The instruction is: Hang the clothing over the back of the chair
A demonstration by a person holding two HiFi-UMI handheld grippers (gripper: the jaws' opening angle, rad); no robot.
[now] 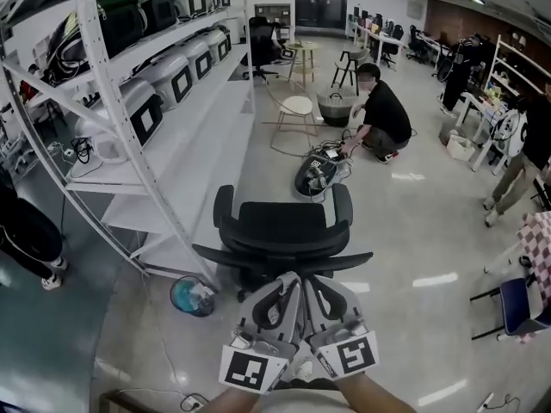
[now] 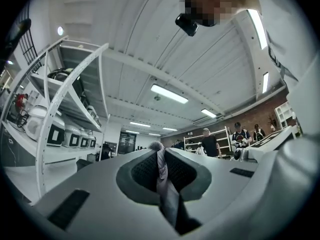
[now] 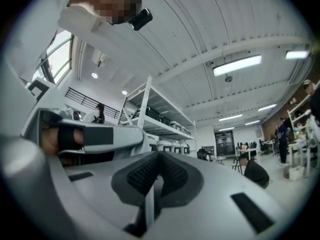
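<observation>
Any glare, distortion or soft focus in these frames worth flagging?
Head view: strong fisheye bends the shelving; bright glare patches on the floor. Left gripper view: jaws and pinched clothing soft, room behind sharp. Right gripper view: near jaws equally blurred, light strip blown out.

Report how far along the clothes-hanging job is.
Done: the clothing is picked up, pinched in the shut jaws of the left gripper and right gripper. In hand: both hold it just short of the chair. Left: drape it over the chair's back, which is bare.
</observation>
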